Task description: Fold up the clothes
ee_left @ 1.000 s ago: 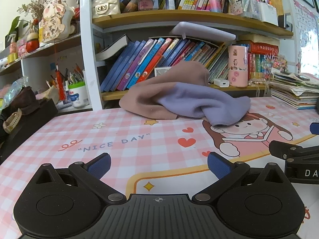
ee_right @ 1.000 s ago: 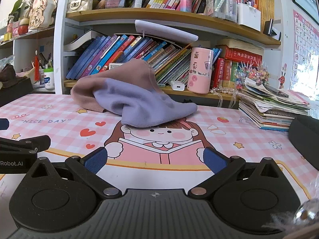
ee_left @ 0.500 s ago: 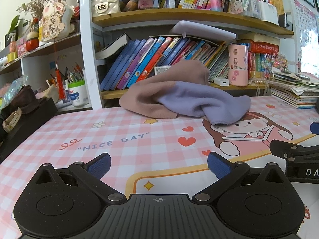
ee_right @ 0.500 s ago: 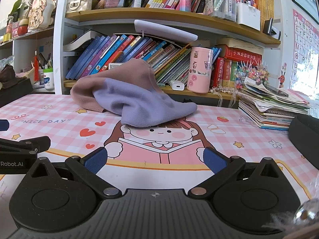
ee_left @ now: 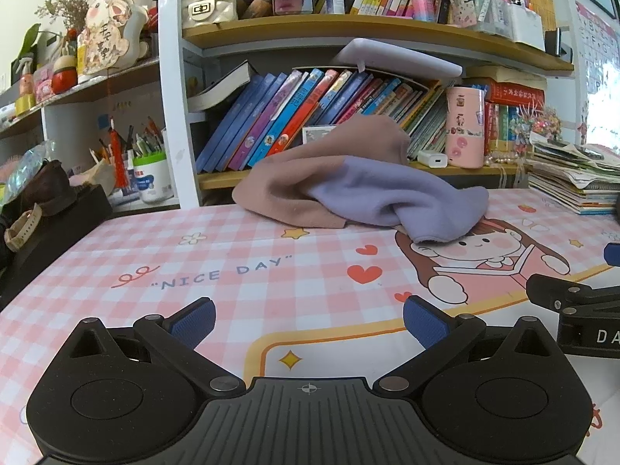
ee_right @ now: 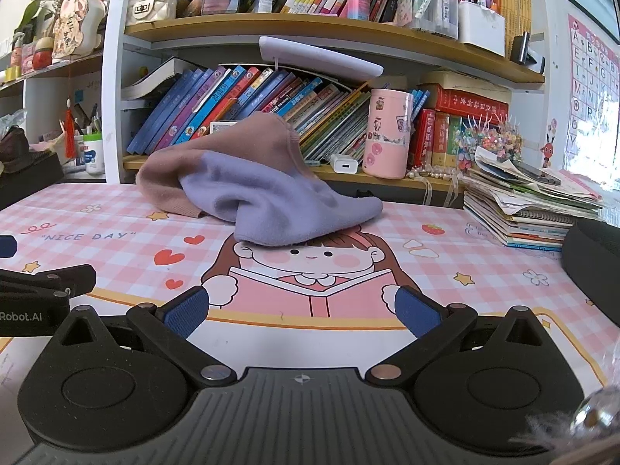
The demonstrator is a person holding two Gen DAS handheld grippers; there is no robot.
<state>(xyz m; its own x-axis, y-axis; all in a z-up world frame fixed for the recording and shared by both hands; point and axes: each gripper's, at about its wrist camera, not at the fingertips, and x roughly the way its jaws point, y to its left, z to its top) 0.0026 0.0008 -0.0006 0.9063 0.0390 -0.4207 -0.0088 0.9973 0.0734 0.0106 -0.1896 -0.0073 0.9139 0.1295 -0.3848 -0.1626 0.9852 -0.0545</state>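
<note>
A crumpled garment, dusty pink with a lilac part [ee_left: 387,193], lies in a heap at the far side of the pink checked table mat [ee_left: 240,271]; the right wrist view shows the same garment [ee_right: 271,201] ahead and slightly left. My left gripper [ee_left: 309,319] rests low over the mat, open, nothing between its blue pads, well short of the cloth. My right gripper [ee_right: 302,308] is also open and empty, over the cartoon girl print. Each gripper shows at the edge of the other's view.
A bookshelf [ee_left: 348,27] packed with books stands right behind the garment. A pink cup [ee_right: 387,135] and a white charger [ee_right: 345,162] sit on its lower shelf. A stack of magazines [ee_right: 523,209] lies at the right, a dark box [ee_left: 46,224] at the left.
</note>
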